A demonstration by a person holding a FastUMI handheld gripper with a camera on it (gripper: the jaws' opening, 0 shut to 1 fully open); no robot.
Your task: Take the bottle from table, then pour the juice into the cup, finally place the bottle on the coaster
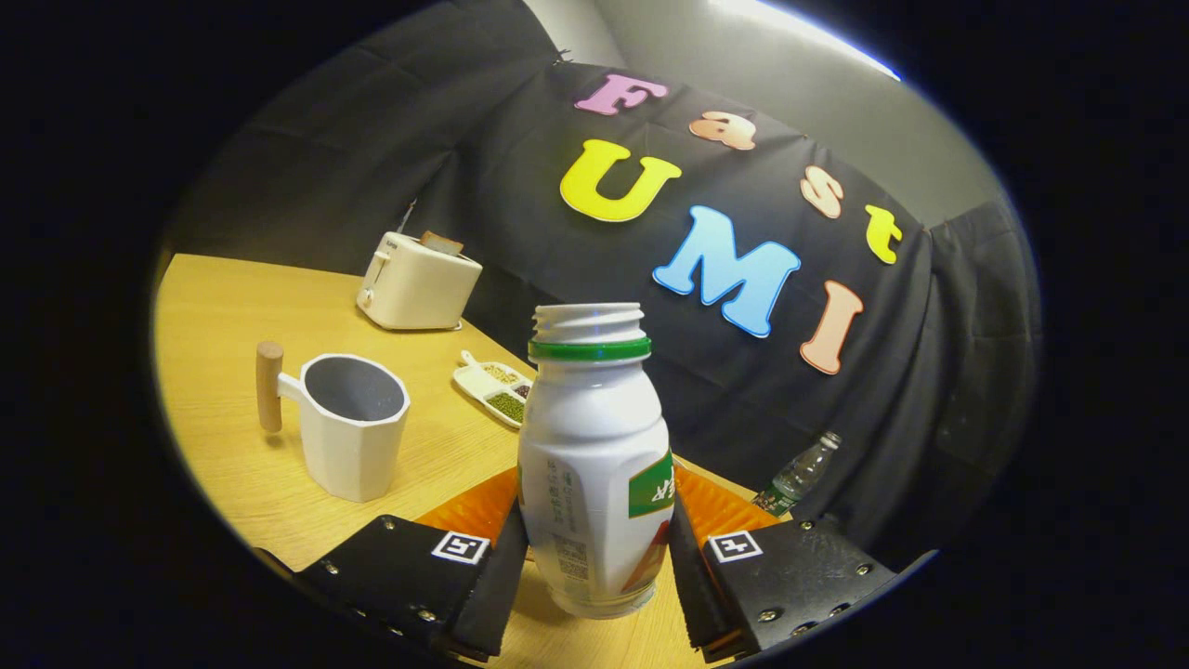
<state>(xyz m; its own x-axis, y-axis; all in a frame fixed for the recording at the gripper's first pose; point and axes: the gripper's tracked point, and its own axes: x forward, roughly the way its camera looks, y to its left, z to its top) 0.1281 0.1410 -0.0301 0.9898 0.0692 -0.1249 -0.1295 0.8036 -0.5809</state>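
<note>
Your gripper (594, 567) has both fingers pressed against the lower body of the bottle (594, 465), one on each flank, so it is clamped on it. The bottle stands upright between them, cap off, mouth open. Its base seems lifted clear of the table (232, 316), though I cannot be sure of that.

The hold sits low, well under the bottle's middle. Once you tilt to pour, the heavier upper part may swing and twist between the fingers; the body looks smooth and rounded, so slipping is the main worry.

Orange coaster (469, 509) lies just behind the bottle, partly hidden by bottle and fingers. Judging where to set down at the end will be awkward for that reason.

Cup (353, 423) stands ahead and to the left, apart from the bottle, wooden handle pointing away from it. Its mouth is wide, but a quick tilt with an open neck could send juice over the rim or short onto the table. A knock from the fingers could shove the cup.

Further off: a snack tray (492, 388), a toaster (418, 282), and a small clear bottle (797, 476) to the right.
</note>
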